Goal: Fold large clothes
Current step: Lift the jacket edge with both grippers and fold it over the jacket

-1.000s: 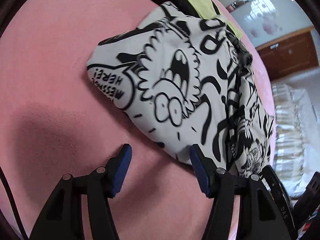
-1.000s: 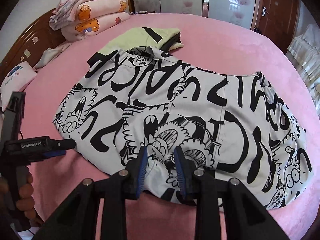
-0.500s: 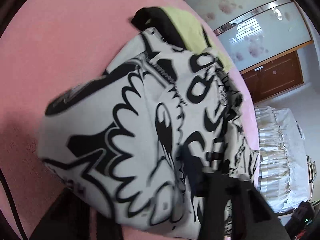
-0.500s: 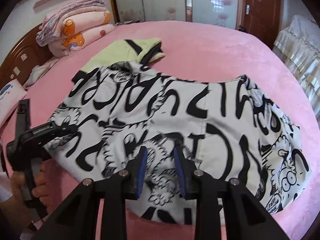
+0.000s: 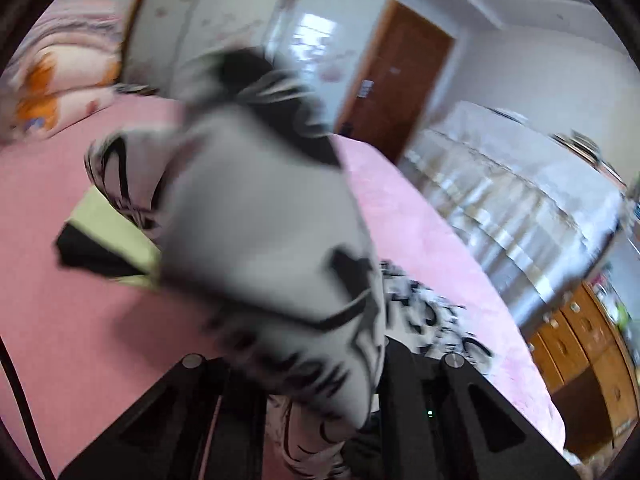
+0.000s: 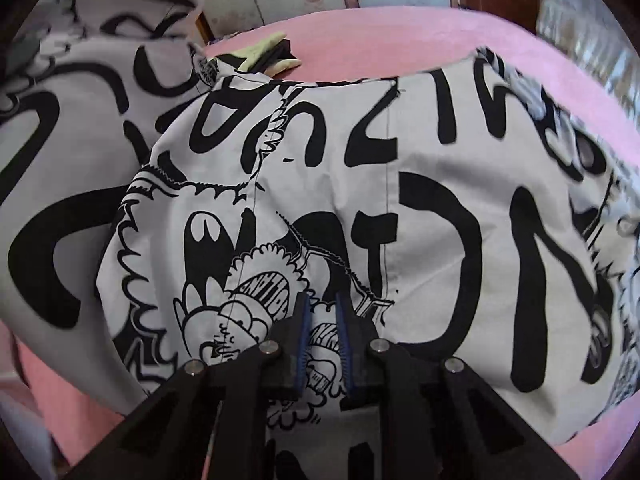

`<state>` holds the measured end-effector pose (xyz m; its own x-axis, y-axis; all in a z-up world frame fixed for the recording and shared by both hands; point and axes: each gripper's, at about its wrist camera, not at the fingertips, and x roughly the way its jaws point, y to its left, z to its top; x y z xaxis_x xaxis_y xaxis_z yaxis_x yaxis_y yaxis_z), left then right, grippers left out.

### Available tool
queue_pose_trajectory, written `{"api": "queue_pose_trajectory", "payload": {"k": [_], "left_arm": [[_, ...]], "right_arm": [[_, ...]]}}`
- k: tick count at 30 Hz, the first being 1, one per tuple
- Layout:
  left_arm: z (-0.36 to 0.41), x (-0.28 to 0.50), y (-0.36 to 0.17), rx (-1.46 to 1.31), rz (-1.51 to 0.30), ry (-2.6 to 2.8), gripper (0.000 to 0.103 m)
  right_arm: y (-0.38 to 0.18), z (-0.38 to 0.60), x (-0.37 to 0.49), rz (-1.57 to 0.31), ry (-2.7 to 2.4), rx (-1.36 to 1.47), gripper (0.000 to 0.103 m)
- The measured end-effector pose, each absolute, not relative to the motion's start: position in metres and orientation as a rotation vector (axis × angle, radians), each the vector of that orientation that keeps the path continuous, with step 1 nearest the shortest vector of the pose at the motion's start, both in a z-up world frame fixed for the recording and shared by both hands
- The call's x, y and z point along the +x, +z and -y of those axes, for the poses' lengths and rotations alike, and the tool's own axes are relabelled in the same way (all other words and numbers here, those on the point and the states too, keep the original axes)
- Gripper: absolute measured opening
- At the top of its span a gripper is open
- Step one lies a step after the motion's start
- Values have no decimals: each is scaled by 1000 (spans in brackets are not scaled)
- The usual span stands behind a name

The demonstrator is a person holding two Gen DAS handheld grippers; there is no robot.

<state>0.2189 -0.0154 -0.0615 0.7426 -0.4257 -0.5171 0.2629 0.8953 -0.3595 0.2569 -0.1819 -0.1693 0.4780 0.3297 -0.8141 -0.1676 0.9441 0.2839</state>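
Note:
A large white garment with black cartoon print [image 6: 440,220] lies spread on the pink bed [image 6: 380,40]. My left gripper [image 5: 304,344] is shut on one corner of the garment [image 5: 260,220] and holds it up in the air; the blurred cloth drapes over the fingers and hides their tips. That raised corner hangs at the upper left of the right wrist view [image 6: 80,80]. My right gripper [image 6: 322,320] points down into the garment's near part. Its jaws are closing, and a ridge of cloth is pinched between the blue pads [image 6: 304,320].
A yellow-green and black garment [image 5: 108,220] lies on the bed beyond the printed one, also seen far back [image 6: 272,46]. Folded blankets [image 5: 60,80] sit at the bed's far left. A brown door [image 5: 396,80], a white frilled cover [image 5: 520,184] and a wooden cabinet [image 5: 580,340] stand to the right.
My left gripper closed on the garment's corner and lifted it high, rolling as it rose. My right gripper sank onto the cloth and narrowed its jaws around a fold.

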Motion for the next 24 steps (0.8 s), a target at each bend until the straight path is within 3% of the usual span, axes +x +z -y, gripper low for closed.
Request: {"api": "queue_pose_trajectory", "payload": {"k": [5, 9, 12, 16, 19, 24], "left_arm": [[86, 230, -50, -195, -630, -542, 10], [147, 242, -61, -154, -674, -650, 11], [194, 243, -88, -105, -728, -709, 11], [256, 255, -165, 56, -917, -701, 12], [266, 259, -195, 103, -975, -687, 18], [275, 256, -181, 150, -985, -703, 27]], "right_arm": [[-155, 243, 244, -1064, 417, 460, 12], [-126, 316, 208, -983, 276, 483, 12], [-120, 373, 183, -969, 107, 455, 13], [-129, 428, 164, -1003, -36, 456, 13], [-131, 445, 158, -1008, -77, 477, 13], [-127, 451, 156, -999, -60, 482, 13]]}}
